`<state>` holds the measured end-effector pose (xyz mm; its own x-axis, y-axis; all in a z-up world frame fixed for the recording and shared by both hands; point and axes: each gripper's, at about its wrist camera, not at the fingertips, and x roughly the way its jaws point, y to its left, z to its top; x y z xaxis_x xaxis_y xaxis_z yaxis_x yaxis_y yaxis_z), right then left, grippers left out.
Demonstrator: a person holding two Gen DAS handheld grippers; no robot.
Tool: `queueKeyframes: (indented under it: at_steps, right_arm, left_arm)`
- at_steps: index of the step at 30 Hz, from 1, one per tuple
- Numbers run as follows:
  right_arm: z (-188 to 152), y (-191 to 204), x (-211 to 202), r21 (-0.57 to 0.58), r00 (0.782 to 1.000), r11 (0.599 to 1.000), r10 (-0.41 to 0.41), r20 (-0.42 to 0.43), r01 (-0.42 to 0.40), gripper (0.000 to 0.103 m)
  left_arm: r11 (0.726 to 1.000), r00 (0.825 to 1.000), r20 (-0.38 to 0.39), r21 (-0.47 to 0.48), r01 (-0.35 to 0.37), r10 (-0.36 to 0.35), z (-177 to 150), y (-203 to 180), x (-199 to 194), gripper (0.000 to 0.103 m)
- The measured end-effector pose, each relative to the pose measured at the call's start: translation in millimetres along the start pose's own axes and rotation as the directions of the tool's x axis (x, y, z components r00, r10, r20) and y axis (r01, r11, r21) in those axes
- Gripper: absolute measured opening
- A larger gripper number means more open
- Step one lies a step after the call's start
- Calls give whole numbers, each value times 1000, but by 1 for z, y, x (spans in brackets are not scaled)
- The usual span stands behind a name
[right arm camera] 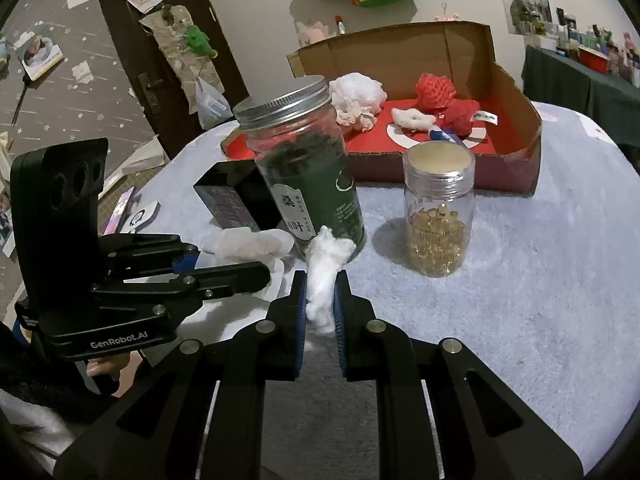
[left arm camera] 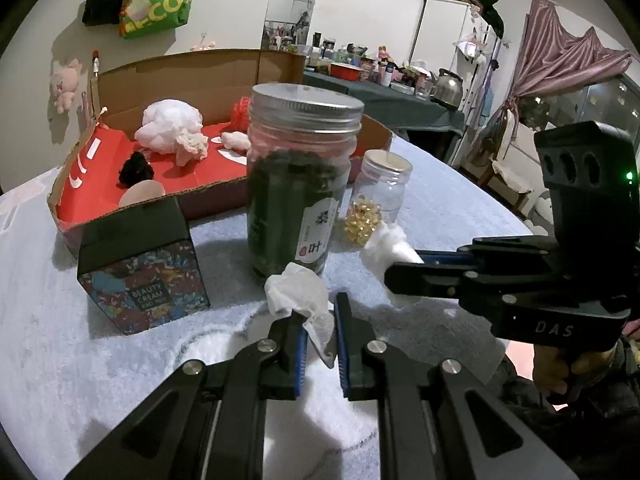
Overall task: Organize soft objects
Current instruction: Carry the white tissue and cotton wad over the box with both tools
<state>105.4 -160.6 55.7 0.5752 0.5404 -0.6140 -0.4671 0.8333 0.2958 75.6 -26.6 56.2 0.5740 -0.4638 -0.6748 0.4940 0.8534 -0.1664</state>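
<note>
- A crumpled tissue [left arm camera: 298, 296] is clamped between the pads of the left gripper [left arm camera: 320, 336], just in front of the tall lidded jar [left arm camera: 300, 176] of dark leaves.
- A tuft of white cotton [right arm camera: 326, 276] is pinched in the clenched jaws of the right gripper [right arm camera: 320, 308], close beside the same jar and left of the small jar of golden beads [right arm camera: 438, 216].
- The step in hand is judged to be the pick-up: both soft pieces are gripped, but whether they have left the fluffy table cover [right arm camera: 540, 280] cannot be told.
- Other soft things, a white puff [left arm camera: 170, 126] and a red net ball [right arm camera: 434, 88] among them, already lie in the red-lined cardboard box [left arm camera: 160, 74], so it is taken for the goal.
- The next move calls for both pieces to be carried up over the jars and across the box's low front wall, then let go inside.
- The black cream box [left arm camera: 140, 272] and the two jars stand between the grippers and the box; the tall jar could be tipped by a low pass.
- Open room is seen to the right of the small jar and above the lids; the raised back flap closes the far side.
</note>
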Motion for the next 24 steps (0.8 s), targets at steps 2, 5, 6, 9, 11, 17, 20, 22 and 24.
queueKeyframes:
  at_steps: [2,5,6,9,11,17,20,22,24]
  right_arm:
    - [0,-1,2,2,1000,1000,0,-6,0,12]
    - [0,0,2,-3,1000,1000,0,-9,0,12]
    - [0,0,2,-4,1000,1000,3,-8,-3,12]
    - [-1,1,2,-9,1000,1000,4,-9,-4,12]
    - [-1,1,2,-7,1000,1000,6,-11,-6,12]
    - [-3,-5,-1,5,1000,1000,-10,-17,10,12]
    - [-6,-12,-3,16,999,999,-29,-23,29,12]
    - [-7,-18,-5,23,999,999,-44,-29,45,12]
    - [-8,-25,-7,27,998,998,-62,-33,62,12]
  left_arm:
    - [1000,1000,0,-2,1,-1,0,0,0,13]
    - [1000,1000,-1,0,2,-2,1,0,1,13]
    - [1000,1000,-1,0,2,-2,0,0,1,13]
    - [1000,1000,-1,-2,1,-1,0,1,1,13]
    - [1000,1000,-1,-7,-2,2,-1,1,0,13]
    - [999,1000,-10,-39,-28,27,-12,13,-8,13]
    - [997,999,-11,-66,-50,49,-17,24,-16,13]
    - [995,998,-14,-80,-66,65,-19,31,-20,13]
    - [992,996,-15,-88,-93,92,-23,39,-26,13]
